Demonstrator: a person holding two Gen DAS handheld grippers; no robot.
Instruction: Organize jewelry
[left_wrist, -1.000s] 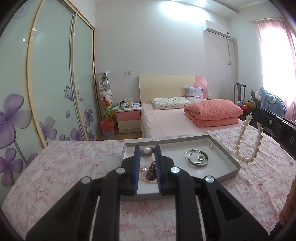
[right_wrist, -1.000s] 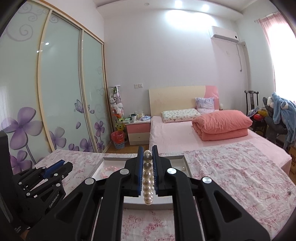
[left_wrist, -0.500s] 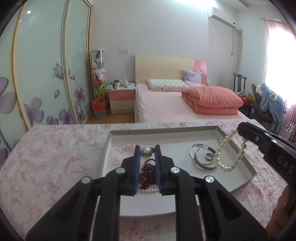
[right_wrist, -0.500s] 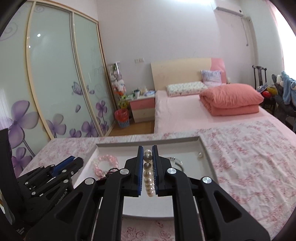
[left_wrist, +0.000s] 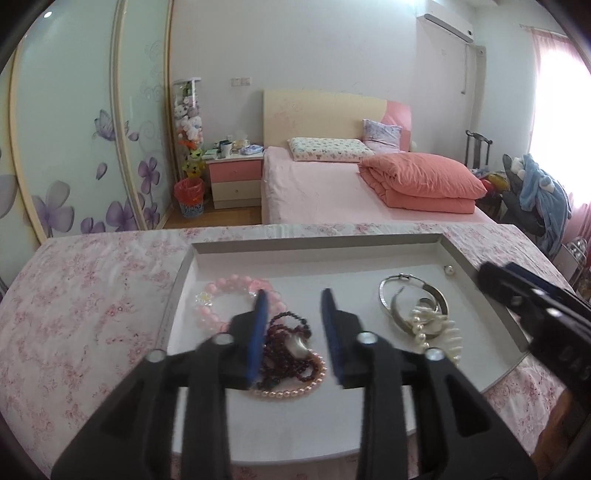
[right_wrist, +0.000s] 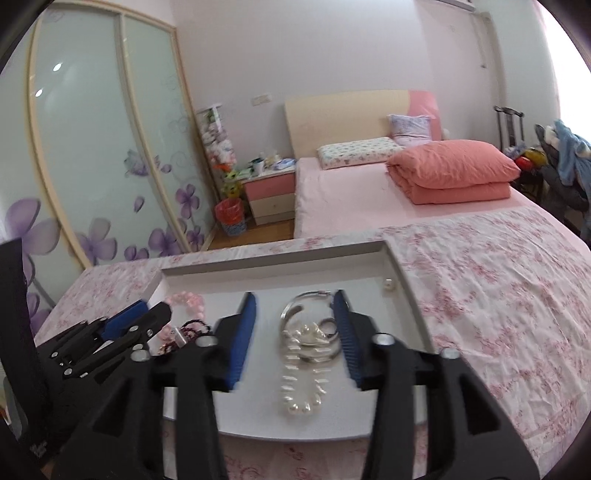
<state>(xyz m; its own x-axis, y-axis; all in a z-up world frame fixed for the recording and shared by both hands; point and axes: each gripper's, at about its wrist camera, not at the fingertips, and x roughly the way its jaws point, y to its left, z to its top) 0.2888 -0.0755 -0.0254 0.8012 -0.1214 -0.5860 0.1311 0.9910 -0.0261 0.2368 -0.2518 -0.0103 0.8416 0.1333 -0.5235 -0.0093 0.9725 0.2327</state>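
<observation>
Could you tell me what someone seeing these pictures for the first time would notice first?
Most likely the grey tray of jewelry on the floral pink cloth, with both grippers over it. The left gripper, jaws opening, hovers above a dark red bead strand; the right gripper, also opening, frames a white pearl string lying across silver bangles. Behind them, a pink bed fills the room.

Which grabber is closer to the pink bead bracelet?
Left. The left gripper hangs right beside the pink bead bracelet, its jaws opening over the dark beads. The right gripper is farther along the tray, opening above the white pearls.
</observation>
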